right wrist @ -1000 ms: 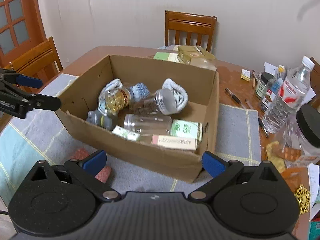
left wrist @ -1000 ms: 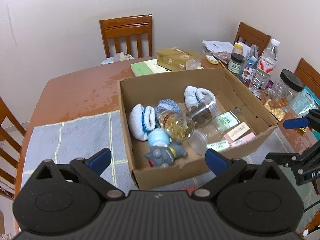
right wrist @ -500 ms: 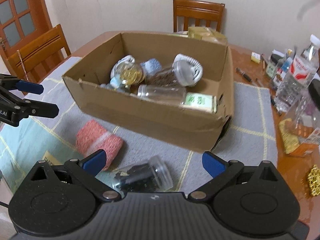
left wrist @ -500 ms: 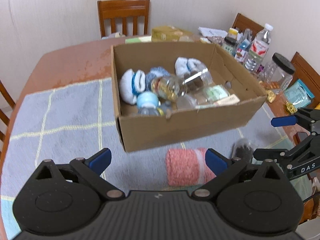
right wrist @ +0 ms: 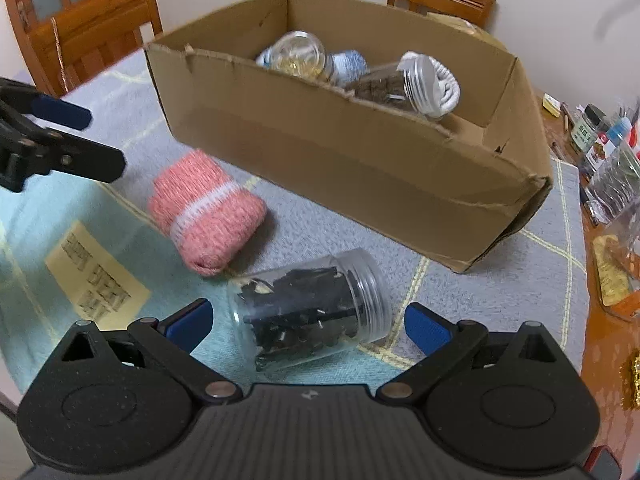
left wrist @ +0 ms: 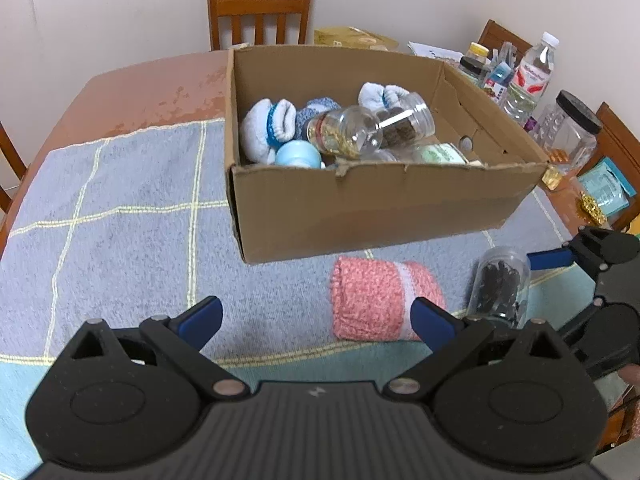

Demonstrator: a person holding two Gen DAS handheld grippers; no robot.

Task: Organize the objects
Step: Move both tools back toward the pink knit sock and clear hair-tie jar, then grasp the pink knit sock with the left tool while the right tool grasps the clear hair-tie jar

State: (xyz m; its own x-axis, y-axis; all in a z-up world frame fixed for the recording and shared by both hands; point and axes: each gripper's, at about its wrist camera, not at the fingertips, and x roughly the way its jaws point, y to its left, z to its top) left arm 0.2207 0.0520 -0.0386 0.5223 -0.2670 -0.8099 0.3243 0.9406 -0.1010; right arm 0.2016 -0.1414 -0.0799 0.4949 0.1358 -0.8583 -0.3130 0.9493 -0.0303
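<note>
Plainly, the step in hand looks like picking up what lies loose on the mat in front of the cardboard box (right wrist: 360,160). The right gripper (right wrist: 308,320) hangs wide open and empty, with the clear jar (right wrist: 312,312) of dark pieces lying on its side between and just ahead of its fingers. To take it well, I would close across the body of the jar rather than the lid (a round jar on its side is likely to roll away from a lopsided squeeze), coming down low enough that both fingers meet the widest part.

The left gripper (left wrist: 316,320) is likewise spread wide and holds nothing; the pink rolled cloth (left wrist: 384,300) lies just ahead of its right finger, beside the jar and near the box's front wall. Being soft, it should tolerate a firm pinch across the middle.

Inside the box are white-and-blue rolled socks (left wrist: 268,128), a jar of yellow pieces (left wrist: 344,132), a jar of brown pieces (left wrist: 404,124), a pale blue rounded thing (left wrist: 298,154), and a green-labelled packet (left wrist: 440,154), all tumbled together toward the left and middle. The right end looks less crowded.
</note>
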